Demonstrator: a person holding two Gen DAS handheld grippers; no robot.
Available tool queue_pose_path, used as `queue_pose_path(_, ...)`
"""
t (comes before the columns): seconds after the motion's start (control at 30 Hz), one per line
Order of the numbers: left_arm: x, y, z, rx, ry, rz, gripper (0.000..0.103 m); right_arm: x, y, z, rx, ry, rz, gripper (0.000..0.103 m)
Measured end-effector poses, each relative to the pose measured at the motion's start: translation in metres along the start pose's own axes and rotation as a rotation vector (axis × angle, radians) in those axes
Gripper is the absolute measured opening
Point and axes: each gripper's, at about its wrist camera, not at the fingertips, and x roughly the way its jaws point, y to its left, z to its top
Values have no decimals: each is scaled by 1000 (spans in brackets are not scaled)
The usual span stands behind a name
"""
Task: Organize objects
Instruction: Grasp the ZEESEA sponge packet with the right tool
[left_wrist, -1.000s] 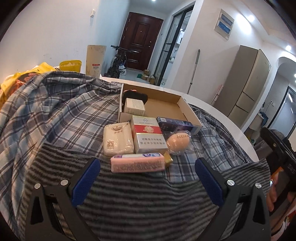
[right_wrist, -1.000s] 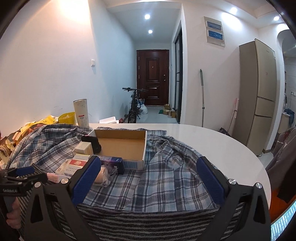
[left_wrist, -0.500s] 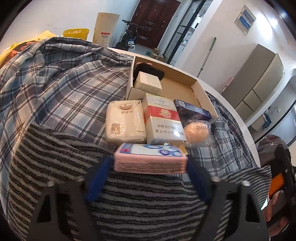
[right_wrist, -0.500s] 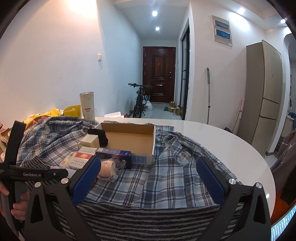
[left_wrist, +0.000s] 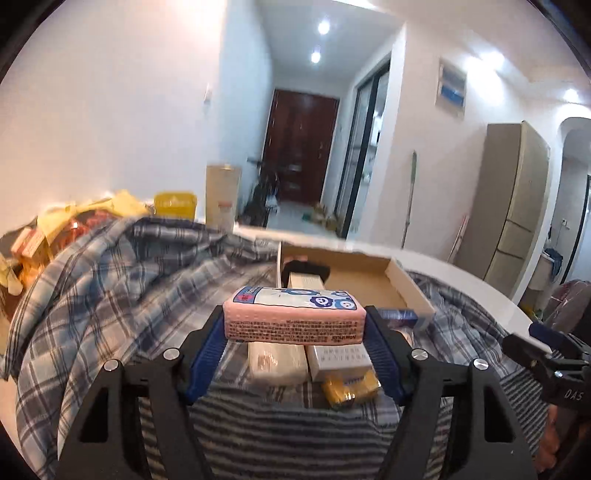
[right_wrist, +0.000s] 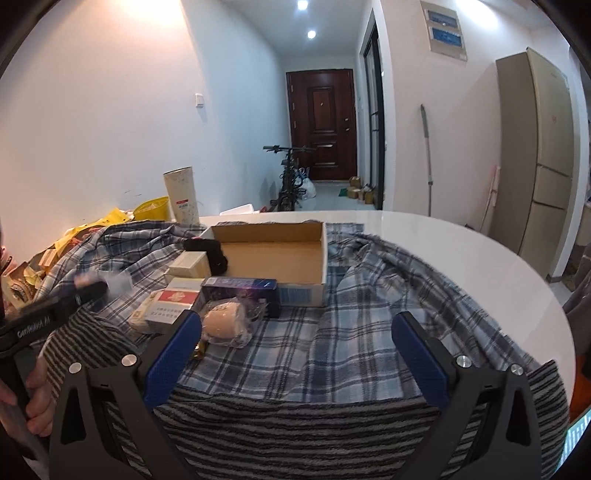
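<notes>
My left gripper (left_wrist: 294, 334) is shut on a pink tissue pack (left_wrist: 294, 315) and holds it lifted above the cloth, in front of the open cardboard box (left_wrist: 406, 291). Below it lie a white packet (left_wrist: 277, 360), a red-and-white carton (left_wrist: 341, 358) and a small yellow item (left_wrist: 351, 391). In the right wrist view my right gripper (right_wrist: 297, 350) is open and empty above the plaid cloth. The cardboard box (right_wrist: 321, 254), a dark blue box (right_wrist: 240, 290), a wrapped beige ball (right_wrist: 223, 323) and the red-and-white carton (right_wrist: 170, 301) lie ahead to the left. The left gripper (right_wrist: 48, 314) shows blurred at the left edge.
A plaid cloth (right_wrist: 351, 295) over a striped towel (right_wrist: 295, 432) covers the round white table (right_wrist: 461, 258). Inside the box are a cream box (right_wrist: 188, 264) and a black object (right_wrist: 216, 254). Yellow bags (left_wrist: 92, 214) and a cardboard tube (right_wrist: 181, 195) stand at the far left.
My left gripper came down around the pink tissue pack, shut on it and lifted it off the towel. My right gripper moved slightly closer to the objects and stayed open.
</notes>
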Motion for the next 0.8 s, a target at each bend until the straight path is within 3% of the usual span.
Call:
queue_pose_path(0.17, 5, 6, 0, -15, 12, 1, 74, 13, 8, -4, -19, 41, 9, 103)
queue_pose_path(0.37, 3, -1, -5, 8, -3, 33, 74, 47, 18, -3, 6, 149, 115, 103)
queue_pose_path(0.63, 4, 8, -7, -26, 5, 25, 74, 94, 45, 2, -49, 253, 172, 102)
queue_pose_path(0.8, 2, 6, -7, -27, -1, 16, 74, 117, 60, 3, -130, 298, 145, 101)
